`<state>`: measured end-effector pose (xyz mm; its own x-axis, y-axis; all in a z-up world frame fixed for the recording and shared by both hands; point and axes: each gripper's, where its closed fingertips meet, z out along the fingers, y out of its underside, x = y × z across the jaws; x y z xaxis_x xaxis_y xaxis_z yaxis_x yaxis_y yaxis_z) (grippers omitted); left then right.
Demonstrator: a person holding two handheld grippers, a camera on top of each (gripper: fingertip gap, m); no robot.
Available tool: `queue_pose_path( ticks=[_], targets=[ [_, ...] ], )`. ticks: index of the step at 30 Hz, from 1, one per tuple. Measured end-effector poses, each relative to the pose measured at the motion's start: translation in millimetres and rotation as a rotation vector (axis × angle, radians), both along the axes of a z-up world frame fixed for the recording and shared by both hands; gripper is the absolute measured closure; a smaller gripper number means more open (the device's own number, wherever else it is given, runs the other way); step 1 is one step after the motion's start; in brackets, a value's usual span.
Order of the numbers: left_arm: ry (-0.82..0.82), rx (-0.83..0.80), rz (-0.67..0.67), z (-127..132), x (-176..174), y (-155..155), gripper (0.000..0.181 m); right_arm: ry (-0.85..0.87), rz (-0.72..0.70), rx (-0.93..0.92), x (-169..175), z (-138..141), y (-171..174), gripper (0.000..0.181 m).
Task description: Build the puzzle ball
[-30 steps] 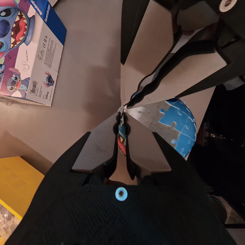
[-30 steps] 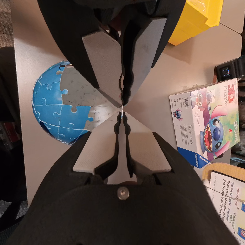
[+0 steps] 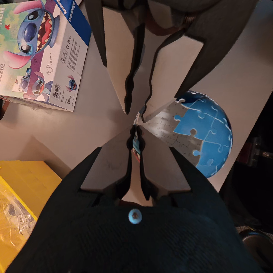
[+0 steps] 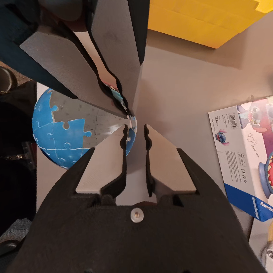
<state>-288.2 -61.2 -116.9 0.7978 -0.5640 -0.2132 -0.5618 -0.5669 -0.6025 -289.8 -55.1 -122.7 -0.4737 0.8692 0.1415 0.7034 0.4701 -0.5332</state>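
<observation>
The partly built puzzle ball [image 3: 206, 133] is an open shell, blue outside and grey inside, lying over the grey table [image 3: 66, 133]. My left gripper [image 3: 135, 127] is shut on the shell's rim, and blue and red print shows between its fingers. My right gripper [image 3: 135, 115] comes in from the top of the left wrist view, open, with its tips on either side of the rim. In the right wrist view my right gripper [image 4: 135, 127] is open with the ball [image 4: 59, 135] to its left, and the left gripper [image 4: 128, 114] pinches the rim just above it.
The puzzle box [image 3: 44, 59] lies on the table; it also shows in the right wrist view [image 4: 243, 147]. A yellow bin [image 3: 22, 184] holding a clear plastic bag [image 3: 11, 221] stands near, also seen in the right wrist view [image 4: 199, 22]. The table edge runs just past the ball, with dark floor beyond. The grippers are tip to tip, or close to it.
My right gripper has opened and let go of the ball's rim. My left gripper stays shut on it. More of the ball now shows in both views.
</observation>
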Motion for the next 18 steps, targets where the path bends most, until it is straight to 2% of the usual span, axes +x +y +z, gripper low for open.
queue_pose_path(
  ticks=[3, 6, 15, 18],
  targets=[
    [-0.007, -0.002, 0.007, -2, 0, 0, 0.181, -0.011, 0.025, -0.012, 0, -2, -2, 0.165],
    [0.0, 0.002, 0.011, -2, -1, 1, 0.181, -0.017, 0.053, -0.025, 1, -4, -5, 0.176],
    [-0.02, 0.002, 0.027, -3, -2, 3, 0.18, -0.03, 0.037, -0.024, -1, -7, -1, 0.177],
    [-0.052, 0.023, 0.03, 7, -4, 2, 0.174, -0.035, 0.031, -0.03, -2, -7, 0, 0.178]
  ],
)
